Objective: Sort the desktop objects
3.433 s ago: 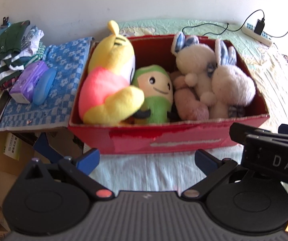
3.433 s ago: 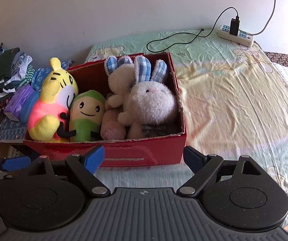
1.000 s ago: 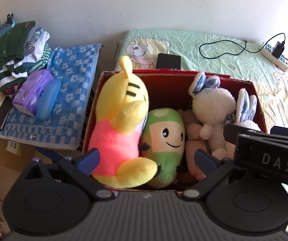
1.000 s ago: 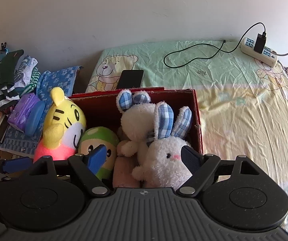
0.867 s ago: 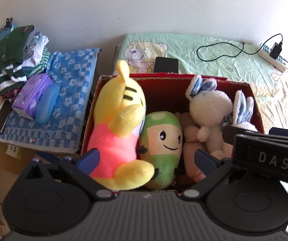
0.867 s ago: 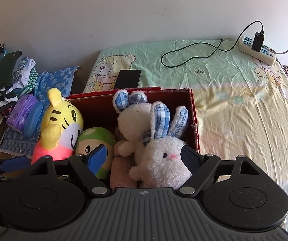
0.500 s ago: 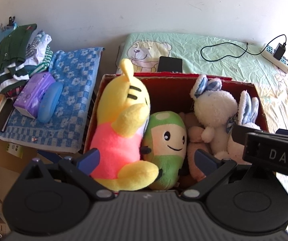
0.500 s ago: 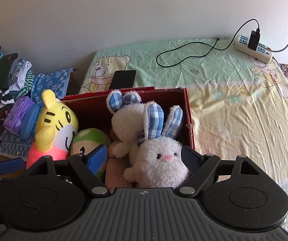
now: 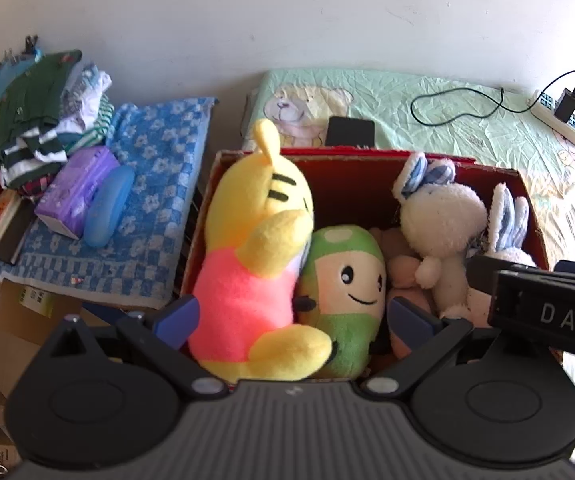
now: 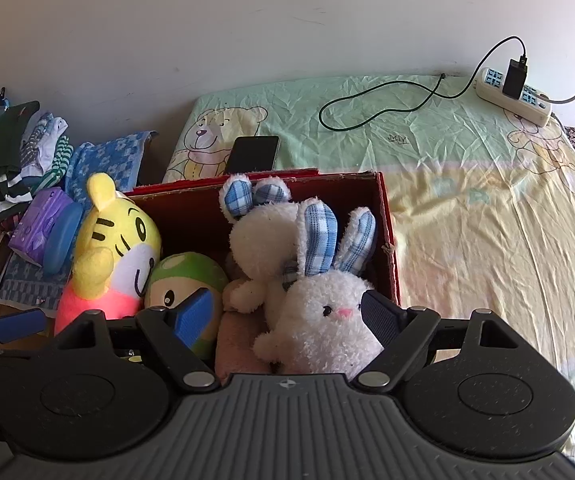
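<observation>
Phone (image 10: 252,153): flat on the bear-print sheet (image 10: 467,184)
Power strip (image 10: 513,96): sheet's far right corner, charger plugged in

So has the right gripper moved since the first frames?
Yes. The right gripper has come forward over the red box, whose front wall no longer shows.

We see both views in bright daylight. Sun falls strongest on the bedsheet (image 10: 487,240) at right, washing its yellow pale, while the red box (image 9: 351,192) interior lies in shadow. Fisheye curvature bends the wall (image 9: 287,20) and darkens the corners. Focus is slightly soft throughout, with mild blur toward the edges.
</observation>
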Action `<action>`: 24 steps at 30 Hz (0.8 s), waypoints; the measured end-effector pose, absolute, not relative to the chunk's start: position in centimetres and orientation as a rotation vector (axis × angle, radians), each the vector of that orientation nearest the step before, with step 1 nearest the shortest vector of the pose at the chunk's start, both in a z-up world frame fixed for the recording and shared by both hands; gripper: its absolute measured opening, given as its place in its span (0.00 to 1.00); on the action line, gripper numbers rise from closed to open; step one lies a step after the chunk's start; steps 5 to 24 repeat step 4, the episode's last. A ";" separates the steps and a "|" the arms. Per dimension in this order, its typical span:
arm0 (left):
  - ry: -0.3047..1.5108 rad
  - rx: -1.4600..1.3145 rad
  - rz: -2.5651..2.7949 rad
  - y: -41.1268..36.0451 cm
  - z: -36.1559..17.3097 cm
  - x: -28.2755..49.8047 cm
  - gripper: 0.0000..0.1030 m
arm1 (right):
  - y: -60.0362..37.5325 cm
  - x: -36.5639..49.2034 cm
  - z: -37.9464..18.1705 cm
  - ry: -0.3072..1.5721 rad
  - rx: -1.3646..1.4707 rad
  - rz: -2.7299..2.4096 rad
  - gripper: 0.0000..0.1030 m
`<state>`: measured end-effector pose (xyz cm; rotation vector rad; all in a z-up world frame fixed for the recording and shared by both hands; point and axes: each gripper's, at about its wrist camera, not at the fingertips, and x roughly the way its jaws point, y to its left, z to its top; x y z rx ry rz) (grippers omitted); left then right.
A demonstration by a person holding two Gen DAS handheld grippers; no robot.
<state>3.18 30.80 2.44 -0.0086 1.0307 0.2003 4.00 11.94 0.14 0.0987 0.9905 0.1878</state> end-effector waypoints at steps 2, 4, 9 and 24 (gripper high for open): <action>1.015 0.006 0.213 30.8 2.6 3.2 0.95 | 11.8 4.0 0.1 0.988 0.105 0.183 0.81; 1.018 -0.001 0.206 30.9 2.7 3.2 0.96 | 11.7 4.1 0.2 0.987 0.113 0.183 0.81; 1.018 -0.001 0.206 30.9 2.7 3.2 0.96 | 11.7 4.1 0.2 0.987 0.113 0.183 0.81; 1.018 -0.001 0.206 30.9 2.7 3.2 0.96 | 11.7 4.1 0.2 0.987 0.113 0.183 0.81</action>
